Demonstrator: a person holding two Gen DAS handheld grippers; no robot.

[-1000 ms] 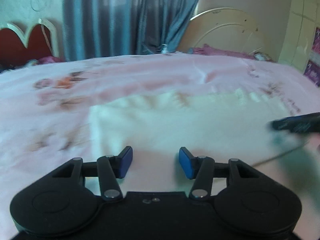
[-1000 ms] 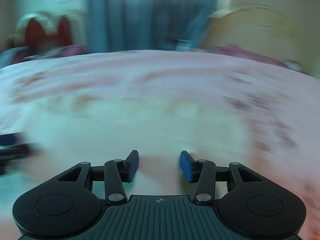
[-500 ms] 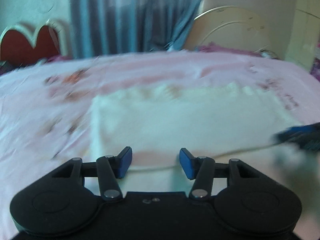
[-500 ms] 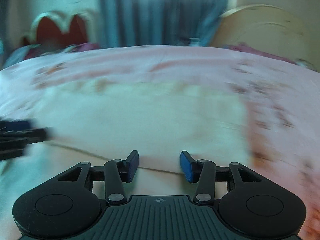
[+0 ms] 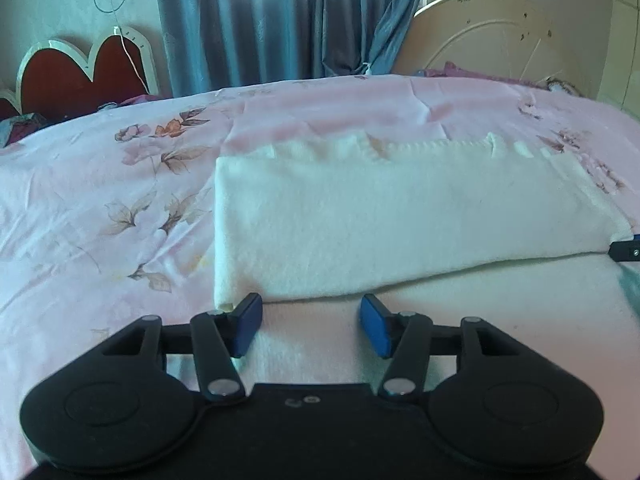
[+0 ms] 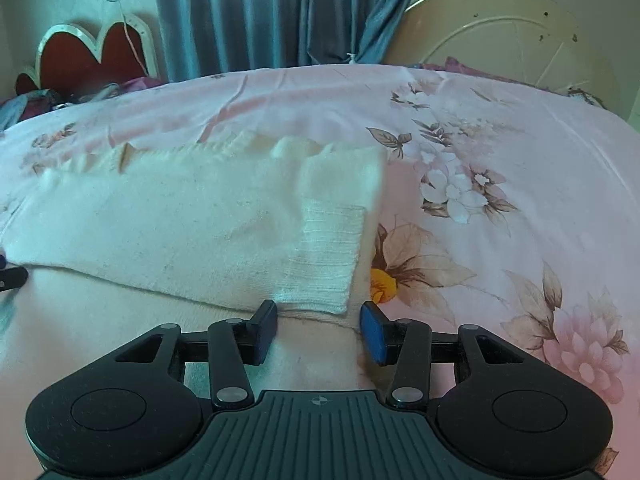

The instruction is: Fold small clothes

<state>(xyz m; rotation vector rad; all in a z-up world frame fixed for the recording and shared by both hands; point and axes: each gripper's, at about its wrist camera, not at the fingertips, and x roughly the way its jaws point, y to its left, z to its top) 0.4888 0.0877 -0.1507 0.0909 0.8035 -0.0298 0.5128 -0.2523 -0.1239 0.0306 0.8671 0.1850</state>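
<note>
A white knit garment (image 5: pixel 380 216) lies folded over on the pink bed; the upper layer's near edge runs just beyond both sets of fingertips. Its ribbed end (image 6: pixel 324 256) shows in the right wrist view. My left gripper (image 5: pixel 310 316) hovers over the lower layer by the fold's left corner. Its jaws are opening, with only flat cloth below and nothing pinched. My right gripper (image 6: pixel 319 316) stands open over the fold's right corner, empty. Each gripper's tip peeks into the other view: the right gripper (image 5: pixel 628 250), the left gripper (image 6: pixel 10 276).
The pink floral sheet (image 5: pixel 100 200) spreads left of the garment and, in the right wrist view, to its right (image 6: pixel 500 220). Beyond the bed are a red heart-shaped headboard (image 5: pixel 80 76), blue curtains (image 5: pixel 260 20) and a cream round board (image 5: pixel 500 36).
Both grippers have drawn back toward the near side. The fold's near edge, first hidden, now lies just past the fingertips. The views have gone from blurred to sharp.
</note>
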